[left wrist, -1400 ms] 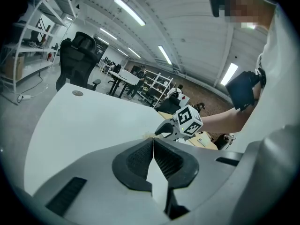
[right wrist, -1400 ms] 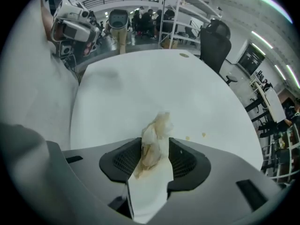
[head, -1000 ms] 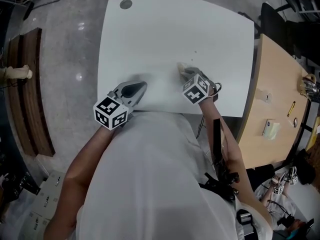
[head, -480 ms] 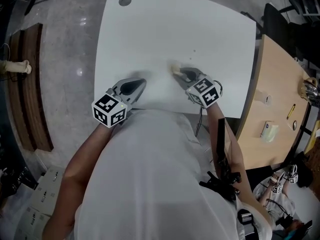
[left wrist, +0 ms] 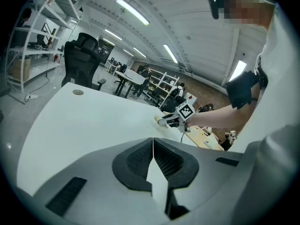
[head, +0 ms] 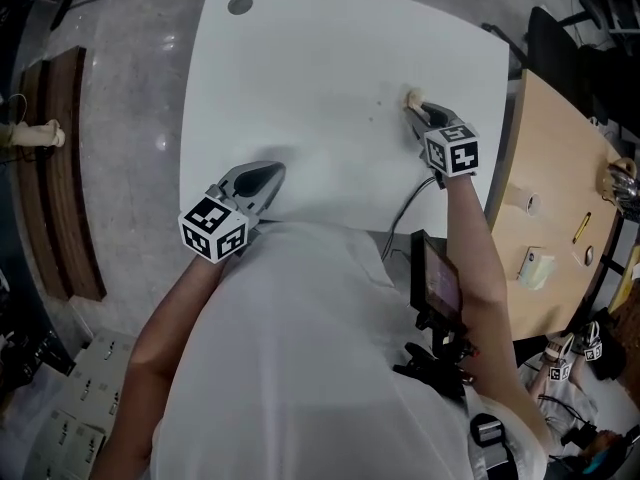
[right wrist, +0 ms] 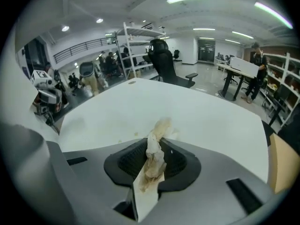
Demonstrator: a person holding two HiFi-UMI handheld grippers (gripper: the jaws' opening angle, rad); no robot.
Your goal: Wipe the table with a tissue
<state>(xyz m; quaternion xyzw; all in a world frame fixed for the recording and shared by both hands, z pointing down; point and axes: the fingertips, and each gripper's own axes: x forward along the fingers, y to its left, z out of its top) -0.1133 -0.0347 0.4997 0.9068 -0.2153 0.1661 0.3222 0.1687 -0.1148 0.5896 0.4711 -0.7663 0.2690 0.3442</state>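
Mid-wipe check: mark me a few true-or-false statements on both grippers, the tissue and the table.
The right gripper is shut on a crumpled stained paper tissue. True.
The left gripper holds a second tissue. False: its jaws are together, with nothing between them.
The tissue is spotless. False: it bears brown stains.
The white table has a small round grey disc near a far corner. True.

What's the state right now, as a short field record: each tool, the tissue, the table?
left tool: shut, empty, over the table's near edge
right tool: shut on the tissue, near the table's right edge
tissue: crumpled, brown-stained, tip down at the tabletop
table: white, with small brownish specks beside the tissue
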